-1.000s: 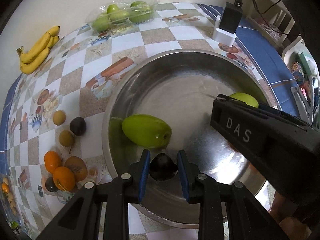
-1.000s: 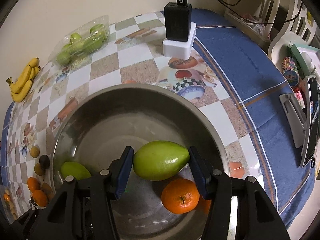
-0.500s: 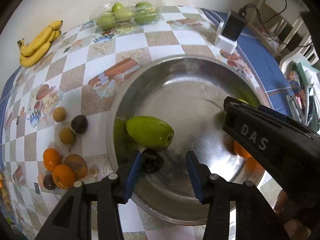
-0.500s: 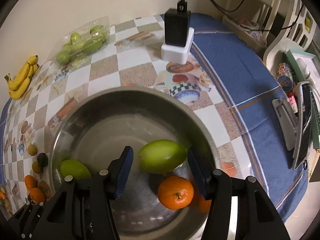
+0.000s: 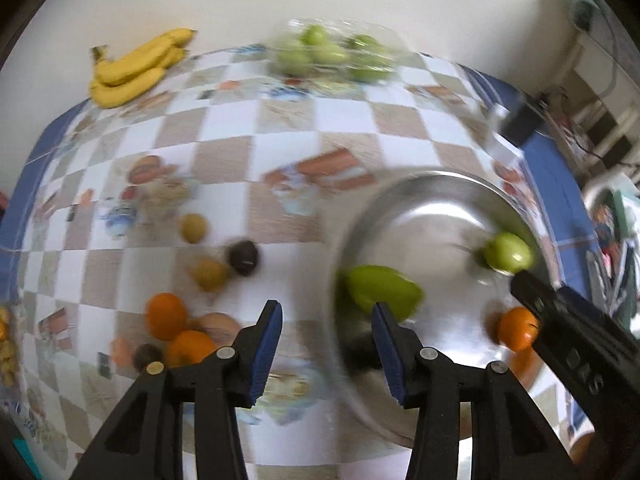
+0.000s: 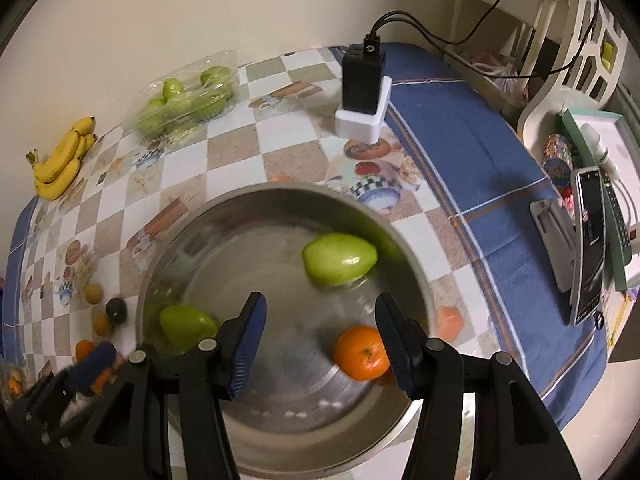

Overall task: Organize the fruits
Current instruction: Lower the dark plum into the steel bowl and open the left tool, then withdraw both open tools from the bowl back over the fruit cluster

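A steel bowl (image 6: 224, 216) (image 5: 424, 188) holds two green mangoes (image 6: 339, 259) (image 6: 186, 326), an orange (image 6: 362, 353) and a dark fruit (image 5: 360, 354), blurred at its near left wall. My right gripper (image 6: 318, 344) is open and empty above the bowl. My left gripper (image 5: 326, 346) is open and empty over the bowl's left rim. Loose oranges (image 5: 166, 316), small yellow-brown fruits (image 5: 194, 228) and a dark round fruit (image 5: 243, 256) lie on the checked tablecloth left of the bowl.
Bananas (image 6: 60, 160) and a clear box of green fruits (image 6: 184, 96) sit at the far edge by the wall. A black charger on a white base (image 6: 362, 92) stands behind the bowl. A phone on a stand (image 6: 588, 240) is at the right.
Both grippers opened and let go: the left dropped the dark fruit, the right the green mango, both into the bowl. The left gripper swung left and the right pulled back.
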`<state>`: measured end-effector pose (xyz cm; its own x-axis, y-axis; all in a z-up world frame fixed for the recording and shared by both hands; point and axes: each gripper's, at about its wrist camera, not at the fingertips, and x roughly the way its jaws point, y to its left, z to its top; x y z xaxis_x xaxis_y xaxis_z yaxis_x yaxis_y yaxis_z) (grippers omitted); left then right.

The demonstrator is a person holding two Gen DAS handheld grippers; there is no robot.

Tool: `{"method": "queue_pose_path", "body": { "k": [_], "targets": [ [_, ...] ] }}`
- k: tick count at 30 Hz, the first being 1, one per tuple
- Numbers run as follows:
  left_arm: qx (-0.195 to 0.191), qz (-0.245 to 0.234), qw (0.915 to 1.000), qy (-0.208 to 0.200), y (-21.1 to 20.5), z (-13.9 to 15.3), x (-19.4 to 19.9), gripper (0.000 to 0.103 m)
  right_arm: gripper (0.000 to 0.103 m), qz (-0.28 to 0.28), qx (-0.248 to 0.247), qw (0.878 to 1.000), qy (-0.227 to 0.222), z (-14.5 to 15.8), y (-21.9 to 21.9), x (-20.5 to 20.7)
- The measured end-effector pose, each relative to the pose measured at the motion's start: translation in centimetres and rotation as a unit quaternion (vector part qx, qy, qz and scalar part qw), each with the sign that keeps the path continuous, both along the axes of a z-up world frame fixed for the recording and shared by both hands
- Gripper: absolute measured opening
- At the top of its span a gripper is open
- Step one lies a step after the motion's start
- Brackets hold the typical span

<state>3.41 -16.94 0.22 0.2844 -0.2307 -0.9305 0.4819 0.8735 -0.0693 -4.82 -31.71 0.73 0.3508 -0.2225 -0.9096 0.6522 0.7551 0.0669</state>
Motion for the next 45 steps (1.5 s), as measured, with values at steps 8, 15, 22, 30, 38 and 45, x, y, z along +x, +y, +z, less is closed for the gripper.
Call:
{"method": "queue_pose_path", "body": {
  "k": [8,15,22,30,38,45],
  "targets": [
    [0.008,0.061,0.9981,-0.006,4.5,-0.1,2.9,0.056,0.058,0.014,0.022,1.000,0.002,-0.5,2.5,0.2],
    [0.013,0.097,0.9952,0.002,7.6,-0.8,4.2,0.062,0.058,0.021,0.014,1.000,0.008,-0.5,3.8,0.4],
    [0.010,0.122,0.9925,0.000,9.4,-0.8,5.0,0.074,0.058,0.030,0.019,0.999,0.011,-0.8,4.7,1.0],
    [0.019,0.145,0.9891,-0.011,10.6,-1.2,5.6,0.098,0.078,0.043,0.023,0.999,0.012,-1.4,5.4,1.7],
    [0.027,0.158,0.9867,-0.026,11.9,-1.0,5.9,0.103,0.087,0.053,0.029,0.998,0.012,-1.9,6.0,2.4],
    [0.024,0.180,0.9830,-0.029,13.5,-1.0,6.2,0.103,0.090,0.071,0.032,0.997,0.010,-2.0,7.2,3.1]
  ]
}}
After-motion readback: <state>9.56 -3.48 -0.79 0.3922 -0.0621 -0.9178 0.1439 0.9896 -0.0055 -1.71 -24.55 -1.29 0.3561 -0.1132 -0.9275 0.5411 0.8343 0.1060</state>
